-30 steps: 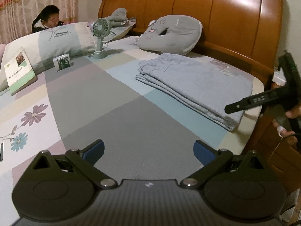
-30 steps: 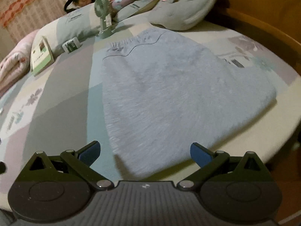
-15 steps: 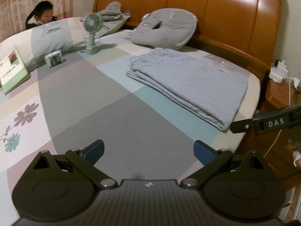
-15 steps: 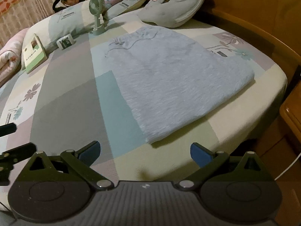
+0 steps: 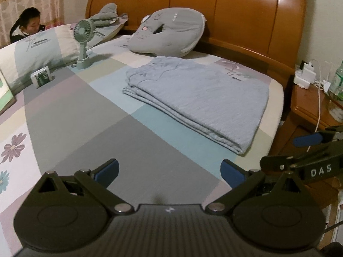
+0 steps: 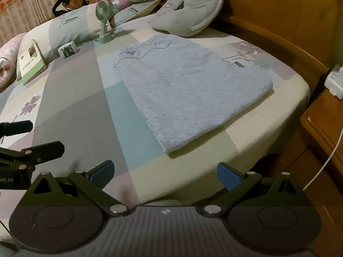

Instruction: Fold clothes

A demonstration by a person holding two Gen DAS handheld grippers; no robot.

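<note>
A light blue garment point(image 5: 199, 98) point(image 6: 188, 87) lies folded flat in several layers on the patchwork bed sheet point(image 5: 90, 128) point(image 6: 81, 115), near the headboard side. My left gripper point(image 5: 170, 171) is open and empty, hovering over the sheet short of the garment's near corner. My right gripper point(image 6: 165, 174) is also open with nothing in it, held off the bed's edge in front of the garment. Each gripper shows at the border of the other's view: the right one point(image 5: 308, 147) and the left one point(image 6: 27, 145).
A grey cushion point(image 5: 169, 34) leans on the wooden headboard point(image 5: 214, 10). A small green fan point(image 5: 83, 42), a little box point(image 5: 41, 77), a book point(image 6: 31, 61) and pillows point(image 5: 38, 51) sit at the back left, with a person point(image 5: 30, 24) behind. A nightstand point(image 5: 315, 105) with chargers stands right.
Both grippers have drawn back from the folded garment toward the bed's edge. The right gripper has dropped lower beside the left one. The garment has not moved.
</note>
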